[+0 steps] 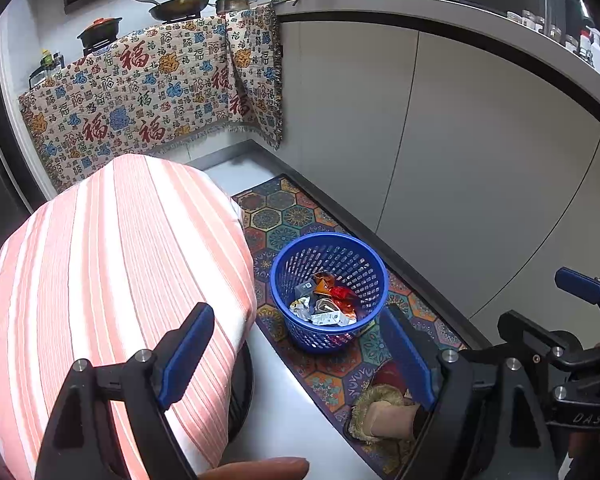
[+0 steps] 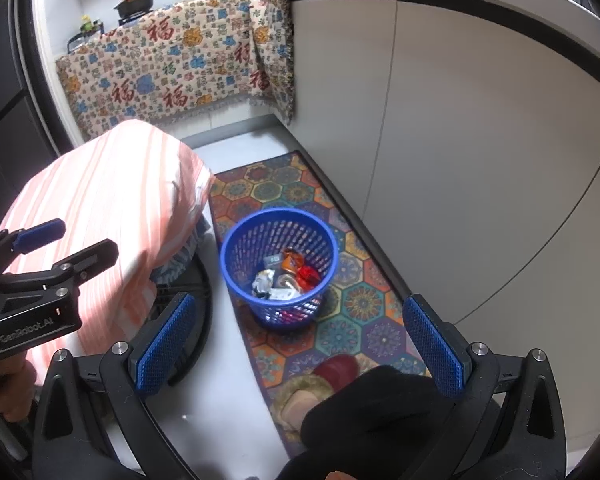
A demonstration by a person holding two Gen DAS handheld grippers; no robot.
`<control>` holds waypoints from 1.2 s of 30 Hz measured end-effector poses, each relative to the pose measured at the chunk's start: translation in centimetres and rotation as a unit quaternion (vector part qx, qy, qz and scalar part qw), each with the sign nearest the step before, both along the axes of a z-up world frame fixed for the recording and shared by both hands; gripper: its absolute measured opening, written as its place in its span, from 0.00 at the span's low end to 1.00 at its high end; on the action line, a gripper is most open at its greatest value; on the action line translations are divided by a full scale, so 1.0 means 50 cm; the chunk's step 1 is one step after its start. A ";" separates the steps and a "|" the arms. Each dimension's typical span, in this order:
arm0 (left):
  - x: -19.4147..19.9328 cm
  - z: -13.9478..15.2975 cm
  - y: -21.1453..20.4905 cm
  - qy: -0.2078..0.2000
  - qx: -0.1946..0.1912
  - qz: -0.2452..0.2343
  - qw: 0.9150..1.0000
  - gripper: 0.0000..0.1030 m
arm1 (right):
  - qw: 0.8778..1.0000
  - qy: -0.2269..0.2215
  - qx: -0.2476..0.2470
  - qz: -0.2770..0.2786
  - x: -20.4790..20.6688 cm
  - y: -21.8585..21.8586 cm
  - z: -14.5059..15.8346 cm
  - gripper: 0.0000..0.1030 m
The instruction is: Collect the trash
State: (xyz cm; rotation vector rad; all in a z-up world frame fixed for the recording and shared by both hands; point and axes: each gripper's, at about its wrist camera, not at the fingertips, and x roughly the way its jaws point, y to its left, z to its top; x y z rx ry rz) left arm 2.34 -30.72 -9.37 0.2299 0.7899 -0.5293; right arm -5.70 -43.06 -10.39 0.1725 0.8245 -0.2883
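I am holding the left gripper (image 1: 298,354) over the striped tablecloth's (image 1: 112,264) edge, left of the blue mesh basket (image 1: 329,290), fingers spread wide and gripping nothing. Crumpled wrappers (image 1: 325,300) are lying inside that basket, standing on the patterned mat (image 2: 364,300). My right gripper (image 2: 300,346) is hovering right of it, equally agape, empty.

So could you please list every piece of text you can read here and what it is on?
"GenRobot.AI": on the left gripper body.
"福", repeated: on the patterned cloth.
"DAS", handwritten, uncertain: on the right gripper body.
Wrappers in the blue basket: print too small.
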 end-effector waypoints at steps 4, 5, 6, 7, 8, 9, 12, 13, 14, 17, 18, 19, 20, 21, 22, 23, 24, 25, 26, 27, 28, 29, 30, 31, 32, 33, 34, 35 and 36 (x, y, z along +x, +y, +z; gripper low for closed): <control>-0.002 0.001 -0.002 -0.001 0.000 0.001 1.000 0.84 | 1.000 -0.001 0.004 0.001 -0.001 -0.001 0.000 1.00; -0.002 0.002 -0.001 -0.001 0.001 0.001 1.000 0.84 | 1.000 0.000 0.004 0.002 0.000 -0.001 -0.001 1.00; -0.003 0.002 -0.002 -0.002 0.002 0.001 1.000 0.84 | 1.000 0.000 0.004 0.002 -0.001 0.000 -0.001 1.00; -0.003 0.002 -0.003 -0.002 0.002 0.001 1.000 0.84 | 1.000 0.000 0.004 0.003 -0.001 0.000 -0.001 1.00; -0.004 0.003 -0.003 -0.002 0.002 0.000 1.000 0.84 | 1.000 0.000 0.004 0.003 -0.002 0.001 0.000 1.00; -0.004 0.003 -0.003 -0.002 0.001 0.000 1.000 0.84 | 1.000 0.000 0.005 0.004 -0.003 0.002 0.000 1.00; -0.006 0.003 -0.005 -0.003 0.001 0.001 1.000 0.84 | 1.000 0.000 0.004 0.004 -0.004 0.006 0.002 1.00; -0.006 0.003 -0.006 -0.003 0.001 0.001 1.000 0.84 | 1.000 0.000 0.003 0.004 -0.004 0.007 0.002 1.00; -0.006 0.003 -0.006 -0.003 0.001 0.001 1.000 0.84 | 1.000 0.000 0.003 0.004 -0.005 0.007 0.002 1.00; -0.006 0.003 -0.005 -0.003 0.002 0.001 1.000 0.84 | 1.000 0.000 0.003 0.004 -0.005 0.007 0.002 1.00; -0.007 0.003 -0.005 -0.003 0.002 0.001 1.000 0.84 | 1.000 0.000 0.003 0.003 -0.005 0.006 0.002 1.00; -0.007 0.004 -0.006 -0.004 0.002 0.000 1.000 0.84 | 1.000 0.001 0.004 0.003 -0.003 0.002 0.001 1.00; -0.008 0.004 -0.007 -0.004 0.002 0.001 1.000 0.84 | 1.000 0.001 0.004 0.003 -0.004 0.002 0.001 1.00; -0.008 0.004 -0.008 -0.004 0.002 0.000 1.000 0.84 | 1.000 0.002 0.004 0.002 -0.004 0.002 0.000 1.00; -0.009 0.005 -0.009 -0.003 0.002 0.000 1.000 0.84 | 1.000 0.003 0.004 0.002 -0.004 0.001 -0.001 1.00; -0.009 0.006 -0.009 -0.003 0.001 0.000 1.000 0.84 | 1.000 0.004 0.005 0.002 -0.004 0.000 -0.002 1.00; -0.009 0.007 -0.009 -0.004 0.002 0.000 1.000 0.84 | 1.000 0.005 0.006 0.002 -0.004 0.000 -0.003 1.00; -0.009 0.007 -0.010 -0.004 0.002 -0.001 1.000 0.84 | 1.000 0.005 0.007 0.001 -0.005 0.000 -0.003 1.00; -0.009 0.007 -0.010 -0.004 0.002 -0.001 1.000 0.84 | 1.000 0.006 0.007 0.001 -0.005 0.000 -0.004 1.00; -0.009 0.007 -0.012 -0.004 0.002 0.000 1.000 0.84 | 1.000 0.006 0.008 0.001 -0.005 -0.001 -0.004 1.00; -0.009 0.007 -0.012 -0.004 0.002 0.000 1.000 0.84 | 1.000 0.007 0.009 0.001 -0.005 -0.002 -0.004 1.00; -0.009 0.006 -0.013 -0.003 0.002 0.000 1.000 0.84 | 1.000 0.007 0.009 0.001 -0.006 -0.002 -0.005 1.00; -0.009 0.005 -0.013 -0.003 0.002 0.001 1.000 0.84 | 1.000 0.007 0.010 0.002 -0.005 -0.002 -0.005 1.00; -0.009 0.005 -0.013 -0.003 0.002 0.001 1.000 0.84 | 1.000 0.007 0.010 0.001 -0.005 -0.003 -0.006 1.00; -0.009 0.005 -0.013 -0.003 0.002 0.000 1.000 0.84 | 1.000 0.008 0.010 0.001 -0.005 -0.002 -0.005 1.00; -0.009 0.006 -0.013 -0.003 0.002 0.000 1.000 0.84 | 1.000 0.008 0.010 0.001 -0.005 -0.002 -0.005 1.00; -0.009 0.006 -0.013 -0.003 0.002 0.000 1.000 0.84 | 1.000 0.008 0.010 0.001 -0.005 -0.003 -0.006 1.00; -0.009 0.006 -0.014 -0.003 0.002 0.000 1.000 0.84 | 1.000 0.009 0.010 0.001 -0.006 -0.003 -0.006 1.00; -0.009 0.005 -0.015 -0.003 0.003 0.000 1.000 0.84 | 1.000 0.009 0.011 0.000 -0.006 -0.003 -0.007 1.00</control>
